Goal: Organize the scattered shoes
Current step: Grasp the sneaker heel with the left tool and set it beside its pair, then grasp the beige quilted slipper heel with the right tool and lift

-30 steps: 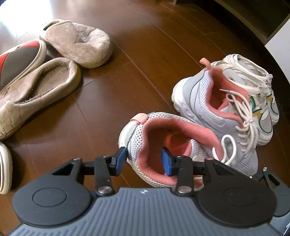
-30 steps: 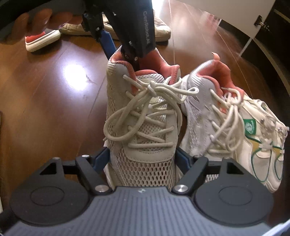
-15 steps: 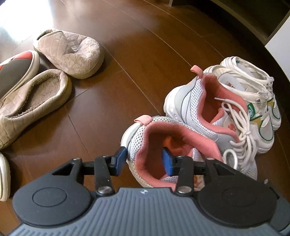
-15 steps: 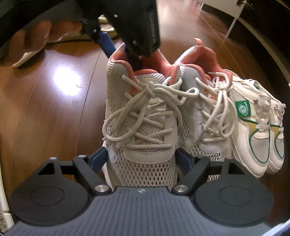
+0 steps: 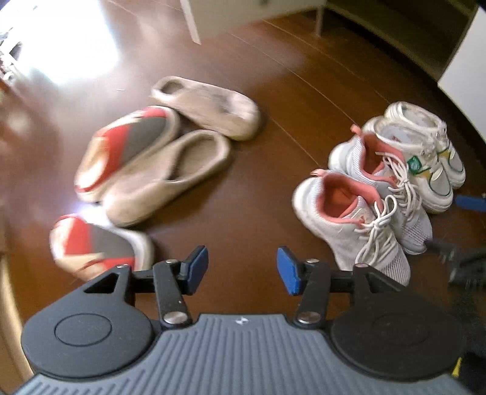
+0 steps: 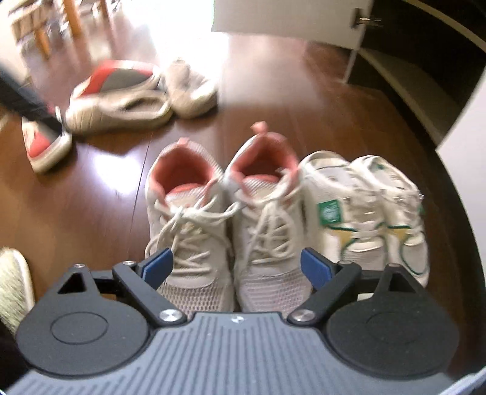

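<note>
While both grippers hang above the floor, the count stands as follows.

Pink-lined sneakers: two, side by side and touching, on the wooden floor (image 5: 273,76). Near one (image 5: 349,218), far one (image 5: 382,170) in the left wrist view; in the right wrist view they lie left (image 6: 185,212) and right (image 6: 264,209), toes toward the camera.

White sneakers with green trim: two, paired (image 6: 364,209), just beside the pink-lined pair, touching it; also seen at (image 5: 422,152).

Beige slippers: two in the left wrist view, one open side up (image 5: 170,173), one turned over (image 5: 209,109), touching each other.

Red-and-grey slippers: two, apart from each other. One (image 5: 127,142) leans against the open beige slipper; the other (image 5: 97,246) lies near the left gripper.

Left gripper (image 5: 243,270): jaws apart, just been opening, nothing between the blue pads but bare floor.

Right gripper (image 6: 234,267): jaws wide, just been opening; the toes of both pink-lined sneakers show between the pads from above, pads not pressing on them.

Cut off: a pale fuzzy item (image 6: 13,288) at the left edge of the right wrist view, too little visible to name; the near red-and-grey slipper is partly behind the left gripper's body.

Hard to make out: slippers blurred in both views; a dark blurred bar (image 6: 27,103) crosses the upper left of the right wrist view; blue and black parts (image 5: 467,203) at the right edge of the left wrist view.

Background: white furniture panel (image 6: 288,21), dark open shelving (image 6: 425,70), wooden chair legs (image 6: 42,33).
</note>
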Action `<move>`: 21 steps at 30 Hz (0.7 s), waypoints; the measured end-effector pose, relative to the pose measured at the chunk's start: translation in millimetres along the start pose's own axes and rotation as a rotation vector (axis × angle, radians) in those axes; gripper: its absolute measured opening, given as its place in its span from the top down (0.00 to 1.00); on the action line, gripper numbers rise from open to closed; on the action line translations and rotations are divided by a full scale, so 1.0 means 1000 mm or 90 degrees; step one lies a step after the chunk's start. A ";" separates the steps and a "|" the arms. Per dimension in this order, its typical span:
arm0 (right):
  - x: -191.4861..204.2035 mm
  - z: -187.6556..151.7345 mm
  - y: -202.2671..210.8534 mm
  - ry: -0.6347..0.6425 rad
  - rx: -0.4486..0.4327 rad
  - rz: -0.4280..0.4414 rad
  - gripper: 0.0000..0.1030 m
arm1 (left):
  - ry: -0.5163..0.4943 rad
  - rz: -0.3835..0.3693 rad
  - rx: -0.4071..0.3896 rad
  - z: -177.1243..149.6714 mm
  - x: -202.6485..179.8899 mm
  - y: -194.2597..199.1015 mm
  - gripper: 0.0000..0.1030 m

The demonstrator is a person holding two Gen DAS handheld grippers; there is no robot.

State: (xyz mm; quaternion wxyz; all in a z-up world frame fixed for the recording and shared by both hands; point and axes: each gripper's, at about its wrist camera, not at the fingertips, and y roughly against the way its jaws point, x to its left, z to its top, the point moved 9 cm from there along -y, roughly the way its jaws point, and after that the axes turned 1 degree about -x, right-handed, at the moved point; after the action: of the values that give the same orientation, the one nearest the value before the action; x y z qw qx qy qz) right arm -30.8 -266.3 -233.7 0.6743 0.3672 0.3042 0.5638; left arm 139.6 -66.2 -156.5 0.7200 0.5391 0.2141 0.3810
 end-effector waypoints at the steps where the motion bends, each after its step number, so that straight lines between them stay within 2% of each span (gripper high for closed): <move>1: -0.008 0.006 0.008 -0.011 -0.011 0.002 0.13 | 0.003 0.008 -0.002 -0.003 0.007 0.012 0.37; 5: -0.015 0.032 0.018 0.014 -0.028 0.019 0.13 | -0.004 0.022 -0.014 -0.010 0.026 0.040 0.33; 9: -0.002 0.069 0.004 0.071 -0.042 0.047 0.13 | -0.007 0.040 -0.015 0.012 0.036 0.019 0.33; 11: 0.016 0.106 -0.021 0.109 -0.049 0.074 0.13 | -0.002 0.037 -0.032 0.026 0.040 0.005 0.33; 14: 0.035 0.141 -0.055 0.133 -0.045 0.091 0.13 | 0.041 0.013 -0.051 0.050 0.049 -0.032 0.33; 16: 0.049 0.171 -0.088 0.158 -0.040 0.104 0.14 | 0.105 -0.030 -0.043 0.065 0.058 -0.074 0.33; 17: 0.051 0.173 -0.092 0.161 -0.039 0.104 0.15 | 0.121 -0.043 -0.035 0.068 0.062 -0.088 0.33; 18: 0.057 0.186 -0.112 0.173 -0.033 0.105 0.16 | 0.133 -0.049 -0.028 0.070 0.066 -0.104 0.33; 21: 0.073 0.217 -0.157 0.182 -0.022 0.121 0.18 | 0.120 -0.013 -0.013 0.070 0.080 -0.141 0.35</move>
State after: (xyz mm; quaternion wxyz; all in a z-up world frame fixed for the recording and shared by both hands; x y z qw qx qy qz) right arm 245.1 -242.5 -246.8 0.5739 0.2987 0.3515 0.6767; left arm 284.1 -64.6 -257.5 0.7059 0.4913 0.2822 0.4250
